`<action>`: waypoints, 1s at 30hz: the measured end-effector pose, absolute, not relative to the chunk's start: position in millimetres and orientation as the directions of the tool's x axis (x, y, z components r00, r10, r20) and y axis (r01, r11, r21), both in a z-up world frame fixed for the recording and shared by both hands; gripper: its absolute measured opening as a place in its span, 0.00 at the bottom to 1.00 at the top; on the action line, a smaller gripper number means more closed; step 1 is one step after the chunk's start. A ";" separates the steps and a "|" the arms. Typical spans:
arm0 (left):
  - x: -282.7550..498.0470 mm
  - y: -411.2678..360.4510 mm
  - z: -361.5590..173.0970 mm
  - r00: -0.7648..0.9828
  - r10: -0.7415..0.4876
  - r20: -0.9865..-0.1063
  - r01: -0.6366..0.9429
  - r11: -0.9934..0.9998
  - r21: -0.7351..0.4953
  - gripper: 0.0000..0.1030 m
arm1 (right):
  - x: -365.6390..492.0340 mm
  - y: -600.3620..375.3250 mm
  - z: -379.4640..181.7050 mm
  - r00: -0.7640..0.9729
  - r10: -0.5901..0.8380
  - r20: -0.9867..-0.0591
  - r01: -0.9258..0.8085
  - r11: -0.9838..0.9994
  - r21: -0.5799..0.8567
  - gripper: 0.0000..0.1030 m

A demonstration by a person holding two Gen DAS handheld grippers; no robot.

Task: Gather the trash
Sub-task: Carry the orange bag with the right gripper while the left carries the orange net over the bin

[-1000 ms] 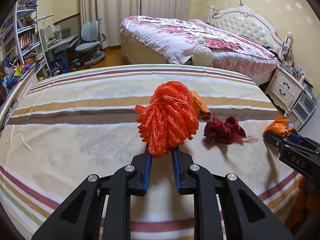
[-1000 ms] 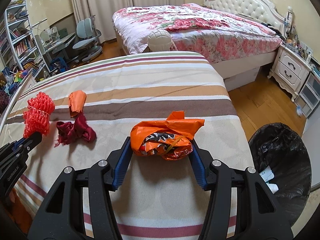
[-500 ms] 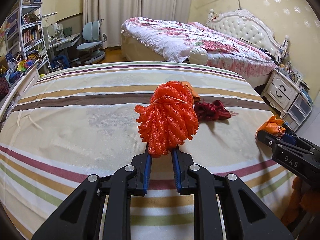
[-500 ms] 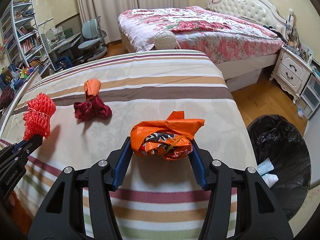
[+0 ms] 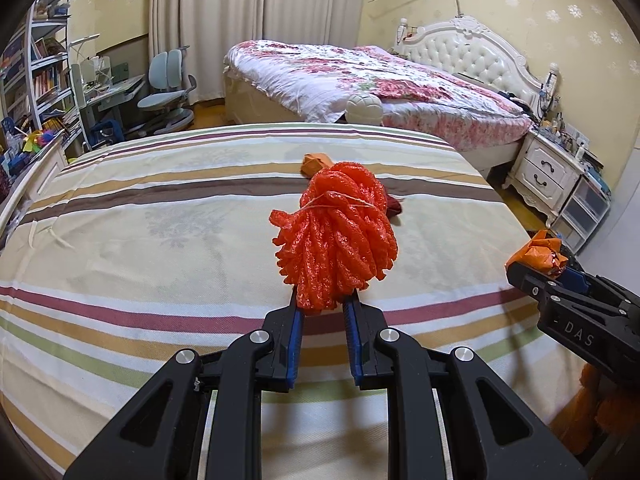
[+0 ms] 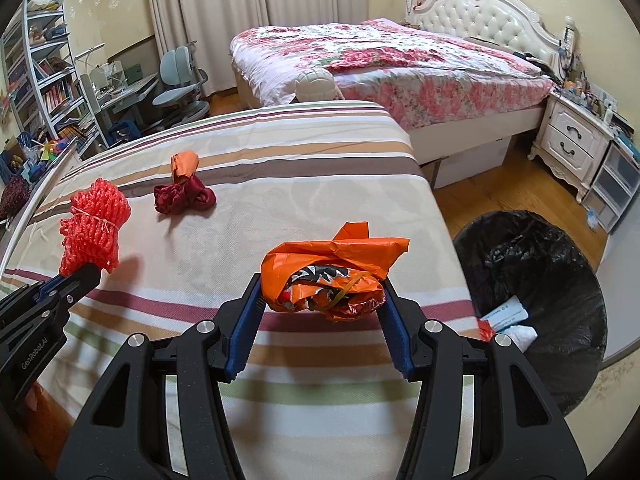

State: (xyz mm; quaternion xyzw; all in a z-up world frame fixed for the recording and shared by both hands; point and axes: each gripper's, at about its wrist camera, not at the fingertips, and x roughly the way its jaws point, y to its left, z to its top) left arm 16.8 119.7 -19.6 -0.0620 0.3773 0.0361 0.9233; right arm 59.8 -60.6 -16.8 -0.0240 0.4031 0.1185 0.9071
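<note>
My left gripper [image 5: 322,308] is shut on the lower end of a red-orange foam net bundle [image 5: 338,236], held above the striped bed cover [image 5: 160,240]. My right gripper [image 6: 322,292] is shut on a crumpled orange plastic wrapper [image 6: 328,272] near the bed's right edge. In the right wrist view the foam net bundle [image 6: 94,228] shows at the left. A dark red cloth wad [image 6: 184,198] and a small orange wrapper [image 6: 184,164] lie on the cover further back. A bin with a black liner [image 6: 532,280] stands on the floor to the right, with some paper scraps inside.
Beyond the striped bed stands a second bed with a floral quilt [image 6: 380,60]. A white nightstand [image 6: 576,144] is at the right, a desk chair [image 6: 180,80] and bookshelves [image 6: 36,80] at the left. Wooden floor [image 6: 480,192] shows between the beds.
Both grippers have drawn back and to the right over the bed with their loads. The red cloth and small wrapper now sit further away, and more of the bin shows.
</note>
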 end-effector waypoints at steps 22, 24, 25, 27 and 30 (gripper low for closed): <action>13.5 33.4 -3.3 0.743 -0.105 -0.661 0.074 0.994 -0.075 0.19 | 36.9 -159.9 -4.3 0.713 0.068 -0.698 -0.043 0.998 0.053 0.52; 15.3 23.8 -3.1 0.742 -0.122 -0.659 0.096 0.993 -0.076 0.19 | 35.9 -172.0 -2.9 0.718 0.048 -0.694 -0.017 0.999 0.051 0.52; 16.6 18.0 -2.8 0.741 -0.131 -0.658 0.107 0.991 -0.076 0.19 | 35.7 -176.8 -2.8 0.720 0.041 -0.693 -0.006 0.999 0.052 0.52; 18.6 6.7 -2.5 0.741 -0.146 -0.656 0.128 0.989 -0.076 0.19 | 35.7 -188.2 -2.8 0.722 0.025 -0.691 0.018 0.998 0.055 0.52; 22.2 -10.4 -3.5 0.736 -0.170 -0.655 0.161 0.984 -0.075 0.19 | 37.2 -203.2 -3.8 0.723 0.007 -0.691 0.050 0.997 0.062 0.52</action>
